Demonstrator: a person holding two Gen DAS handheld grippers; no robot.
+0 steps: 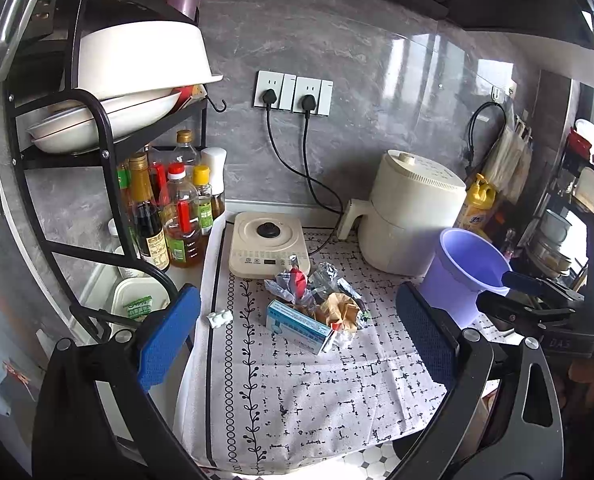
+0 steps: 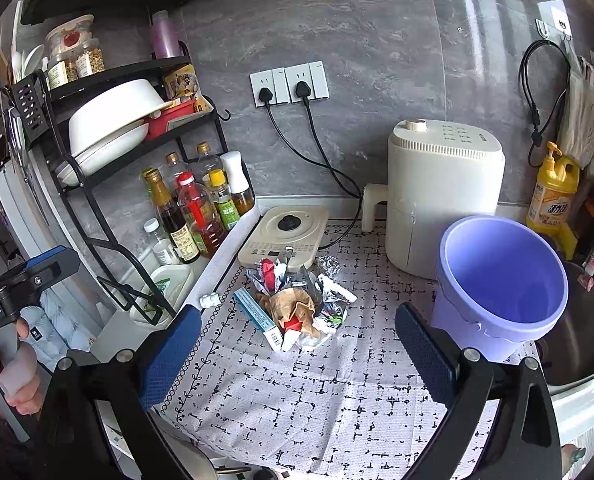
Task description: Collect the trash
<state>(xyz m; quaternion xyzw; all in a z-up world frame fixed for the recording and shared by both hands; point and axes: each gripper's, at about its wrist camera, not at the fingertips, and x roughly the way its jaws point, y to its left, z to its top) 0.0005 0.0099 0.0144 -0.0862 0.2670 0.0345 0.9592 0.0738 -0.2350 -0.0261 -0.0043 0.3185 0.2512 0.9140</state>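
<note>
The trash (image 1: 317, 304) lies heaped mid-cloth (image 1: 297, 400), dead ahead at 12 o'clock of the left gripper (image 1: 297, 336), whose jaws gape wide and empty. The box (image 1: 297, 326) on the near side runs 10-to-4. The bin (image 2: 501, 280) stands at 2 o'clock of the right gripper (image 2: 297, 352), also wide, empty, and about as near the heap

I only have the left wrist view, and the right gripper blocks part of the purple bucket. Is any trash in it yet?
Observer: No. The right wrist view shows the purple bucket empty to its bottom.
Operator: Is the right gripper clamped on its rim?
Observer: No, the right gripper is open and grips nothing; the bucket stands beyond it.
Operator: What's right of the bucket?
Observer: A metal sink.
</note>
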